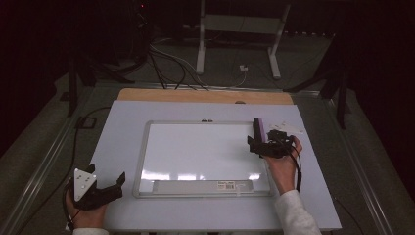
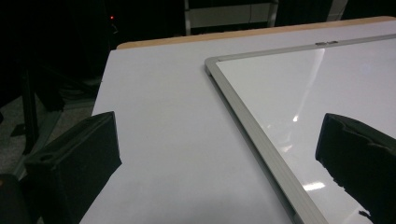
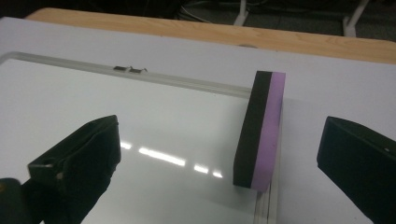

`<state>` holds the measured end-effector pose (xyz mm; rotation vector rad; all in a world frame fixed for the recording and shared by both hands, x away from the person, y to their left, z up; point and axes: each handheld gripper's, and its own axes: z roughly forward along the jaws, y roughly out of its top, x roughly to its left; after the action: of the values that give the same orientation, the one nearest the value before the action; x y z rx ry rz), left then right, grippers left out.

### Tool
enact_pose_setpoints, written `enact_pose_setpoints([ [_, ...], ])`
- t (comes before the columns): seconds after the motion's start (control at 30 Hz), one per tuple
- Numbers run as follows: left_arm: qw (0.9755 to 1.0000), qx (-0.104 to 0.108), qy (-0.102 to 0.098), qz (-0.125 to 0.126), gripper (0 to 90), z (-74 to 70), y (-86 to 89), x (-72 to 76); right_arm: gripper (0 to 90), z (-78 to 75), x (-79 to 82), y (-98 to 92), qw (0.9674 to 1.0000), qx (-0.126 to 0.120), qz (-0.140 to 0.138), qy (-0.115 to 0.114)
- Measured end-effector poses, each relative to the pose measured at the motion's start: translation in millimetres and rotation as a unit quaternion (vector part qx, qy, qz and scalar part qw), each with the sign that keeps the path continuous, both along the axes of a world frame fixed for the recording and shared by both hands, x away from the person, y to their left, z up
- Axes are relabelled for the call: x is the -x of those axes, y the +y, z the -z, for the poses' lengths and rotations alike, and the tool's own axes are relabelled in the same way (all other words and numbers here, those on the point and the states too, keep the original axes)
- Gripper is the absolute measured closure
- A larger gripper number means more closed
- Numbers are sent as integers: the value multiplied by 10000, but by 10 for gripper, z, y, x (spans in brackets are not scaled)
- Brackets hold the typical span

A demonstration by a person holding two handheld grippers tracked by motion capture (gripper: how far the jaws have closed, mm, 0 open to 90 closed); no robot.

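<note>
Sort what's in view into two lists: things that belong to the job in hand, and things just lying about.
Part of the job:
- eraser, standing on edge
- whiteboard
- right hand-held gripper, open by the eraser

Lying about:
- cables on the floor
- white stand
- left hand-held gripper, open, idle

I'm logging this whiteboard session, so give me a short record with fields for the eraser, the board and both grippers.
eraser: black and purple block, standing on edge on the whiteboard's right frame
whiteboard: wiped clean, flat on the table
right gripper: open, jaws either side of the eraser, not touching
left gripper: open, holding nothing, near the board's lower left corner
</note>
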<state>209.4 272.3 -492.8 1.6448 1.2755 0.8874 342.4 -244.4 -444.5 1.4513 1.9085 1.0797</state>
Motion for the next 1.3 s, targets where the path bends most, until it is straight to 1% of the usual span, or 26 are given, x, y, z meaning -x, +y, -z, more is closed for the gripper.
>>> enact_pose_setpoints([
  [0.2,10000,12,-23,-3,6,-3,5,5,0,-9,181,-106,9996,-80,-104,-259],
  [0.33,10000,25,-36,-13,6,-6,8,10,0,15,308,-181,9987,-96,-239,-440],
  [0.47,10000,50,-64,-7,6,-8,10,15,0,70,451,-246,9965,-67,-390,-735],
  [0.6,10000,49,-75,0,6,-12,13,21,0,139,572,-313,9945,-151,-546,-879],
  [0.67,9999,67,-93,2,6,-15,11,23,0,175,625,-346,9938,-195,-618,-908],
  [0.73,9999,71,-105,8,6,-17,10,24,0,209,675,-382,9930,-220,-645,-966],
  [0.83,9999,80,-117,21,6,-20,13,28,0,247,736,-429,9923,-319,-669,-993],
  [0.93,9999,91,-126,34,6,-21,17,29,0,275,786,-456,9913,-303,-732,-1047],
  [1.13,9998,123,-165,55,6,-30,15,35,0,318,876,-516,9892,-425,-796,-1158],
  [1.2,9997,145,-192,64,6,-35,12,37,0,331,909,-536,9885,-418,-822,-1201],
  [1.3,9996,156,-210,98,6,-43,14,40,0,350,965,-575,9879,-441,-801,-1255],
])
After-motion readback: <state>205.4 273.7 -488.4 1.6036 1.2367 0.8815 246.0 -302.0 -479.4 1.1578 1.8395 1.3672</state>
